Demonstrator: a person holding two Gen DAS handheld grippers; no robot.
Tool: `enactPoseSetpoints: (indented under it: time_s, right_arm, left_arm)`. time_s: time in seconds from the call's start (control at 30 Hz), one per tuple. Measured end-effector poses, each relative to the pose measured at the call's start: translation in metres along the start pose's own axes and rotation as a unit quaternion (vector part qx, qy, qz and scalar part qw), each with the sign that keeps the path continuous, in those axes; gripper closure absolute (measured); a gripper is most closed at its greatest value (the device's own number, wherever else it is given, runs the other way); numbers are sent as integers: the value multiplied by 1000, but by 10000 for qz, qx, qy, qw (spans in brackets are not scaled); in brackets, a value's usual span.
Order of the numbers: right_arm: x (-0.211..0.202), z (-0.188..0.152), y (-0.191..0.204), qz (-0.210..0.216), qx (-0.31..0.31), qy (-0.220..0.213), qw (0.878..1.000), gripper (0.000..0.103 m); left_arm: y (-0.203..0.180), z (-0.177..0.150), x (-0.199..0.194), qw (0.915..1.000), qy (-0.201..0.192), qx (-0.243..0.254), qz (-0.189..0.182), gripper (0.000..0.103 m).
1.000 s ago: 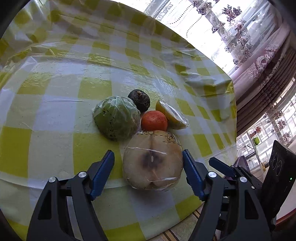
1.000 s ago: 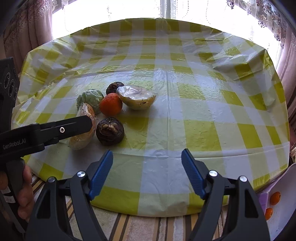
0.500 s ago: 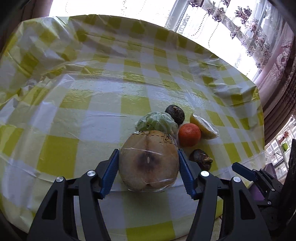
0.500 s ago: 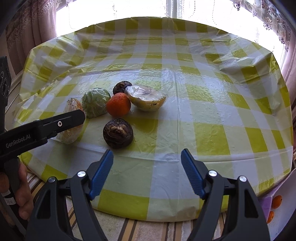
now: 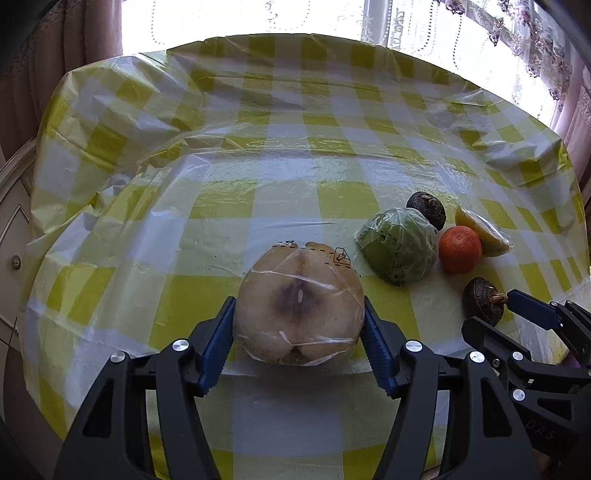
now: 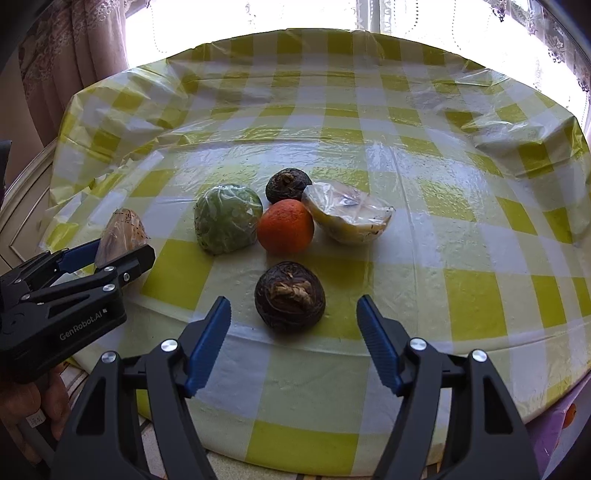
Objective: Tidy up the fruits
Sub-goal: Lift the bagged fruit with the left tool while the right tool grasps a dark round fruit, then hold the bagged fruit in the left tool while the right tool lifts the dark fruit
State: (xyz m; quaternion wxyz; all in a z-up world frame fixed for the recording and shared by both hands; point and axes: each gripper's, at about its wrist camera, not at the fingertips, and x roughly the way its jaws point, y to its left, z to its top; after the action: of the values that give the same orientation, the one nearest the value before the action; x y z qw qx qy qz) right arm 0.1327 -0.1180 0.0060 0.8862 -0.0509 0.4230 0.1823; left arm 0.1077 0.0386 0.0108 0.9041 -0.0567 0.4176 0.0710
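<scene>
The left gripper point(image 5: 299, 325), its jaws just opened a little, grips the wrapped pale half fruit point(image 5: 299, 308) near the table's near edge, with wide bare yellow-checked tablecloth point(image 5: 258, 177) to its left and beyond. The right gripper point(image 6: 293, 330), just closing, stands unclenched around nothing, short of the dark round fruit point(image 6: 290, 295); behind that cluster the wrapped green fruit point(image 6: 227, 218), orange point(image 6: 286, 226) and wrapped yellow half point(image 6: 349, 218). Curtained windows point(image 6: 314, 14) back the table.
</scene>
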Motion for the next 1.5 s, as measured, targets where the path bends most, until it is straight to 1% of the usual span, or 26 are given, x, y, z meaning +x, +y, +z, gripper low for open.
enactPoseSetpoints:
  time_s: [0.07,0.1,0.23,0.47,0.6,0.93,1.03,1.07,1.23,1.5]
  right_arm:
    - [4,2,2,28,-7,28,10000,37]
    - [5,3,3,35,-4,26,10000,37]
    - [11,6,7,48,13,47,10000,39]
    - [17,12,13,-54,-46,8,10000,42]
    - [18,15,13,-188,-64,-15,9998,61]
    - [13,13,13,-137,-46,-61,9999,63]
    - [6,12,10,-11,17,-120,9999,63]
    - [3,12,7,77,76,-142,9998,63]
    - [-9,7,-10,229,384,-121,9989,63]
    - [-27,-7,-40,192,756,-67,9969,63]
  left_arm:
    - [1,-2,1,10000,-5,-15,-74,42]
    - [2,-2,-1,9999,-40,-36,-104,48]
    - [6,-4,-2,9998,-76,-123,-162,49]
    - [7,-5,-3,9997,-105,-139,-199,49]
    - [8,-5,-3,9997,-106,-137,-197,49]
    - [7,-5,-7,9995,-165,-153,-199,50]
    - [5,-4,-10,9996,-203,-124,-180,50]
    - [5,-4,-11,9995,-222,-112,-172,51]
    - [-1,-4,-18,9995,-300,-39,-134,52]
    - [-16,-5,-30,9990,-393,123,-197,54]
